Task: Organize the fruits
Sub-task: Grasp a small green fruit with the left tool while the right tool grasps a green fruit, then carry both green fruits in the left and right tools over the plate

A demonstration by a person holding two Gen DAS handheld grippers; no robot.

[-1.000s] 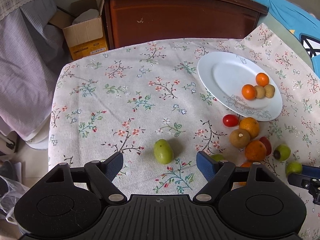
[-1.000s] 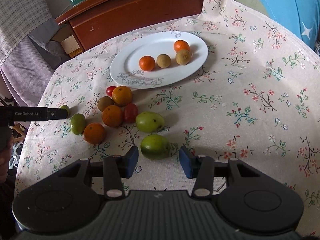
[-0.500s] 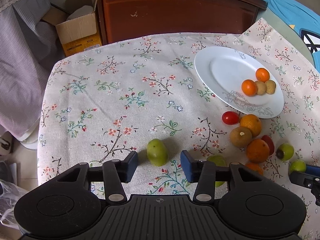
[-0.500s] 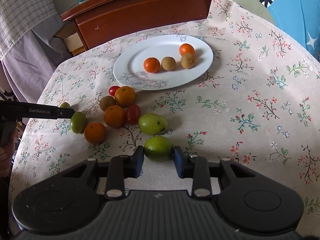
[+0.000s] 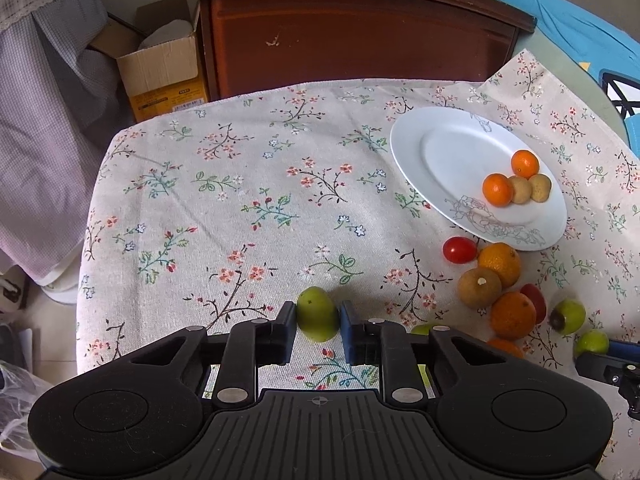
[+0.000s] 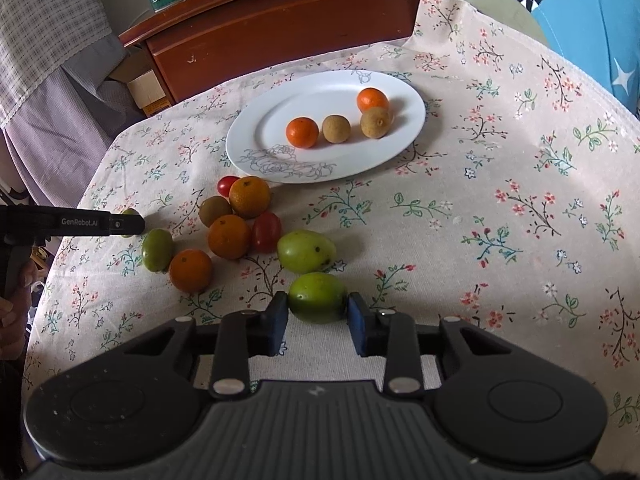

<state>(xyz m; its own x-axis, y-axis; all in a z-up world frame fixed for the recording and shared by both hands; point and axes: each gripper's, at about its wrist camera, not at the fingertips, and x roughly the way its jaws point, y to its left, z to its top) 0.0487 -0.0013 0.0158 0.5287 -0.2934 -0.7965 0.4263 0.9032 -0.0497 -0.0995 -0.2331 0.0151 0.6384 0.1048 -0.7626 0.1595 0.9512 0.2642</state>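
Green against the floral tablecloth (image 5: 248,184) in the left wrist view — small green fruit (image 5: 317,314) clamped between the blue pads of the left gripper (image 5: 318,330), both pads pressed to its sides, fruit resting on the cloth. Off to the right, white plate (image 5: 444,152) carrying two small oranges and two brown fruits. Below the plate's near rim, a loose cluster (image 5: 496,280) of cherry tomatoes, oranges and a brown fruit, with two more green fruits further right. Brown wooden cabinet (image 5: 360,36) and an open cardboard box (image 5: 160,68) beyond the table edge.

Right wrist view — right gripper (image 6: 318,318) clenched on a larger green fruit (image 6: 317,297), pads tight on either side, fruit down on the cloth. Second green fruit (image 6: 306,251) just behind it, apart. Same plate (image 6: 260,128) beyond, same four fruits on it. Left gripper reaching in from the left edge, hand (image 6: 14,300) partly seen below it.
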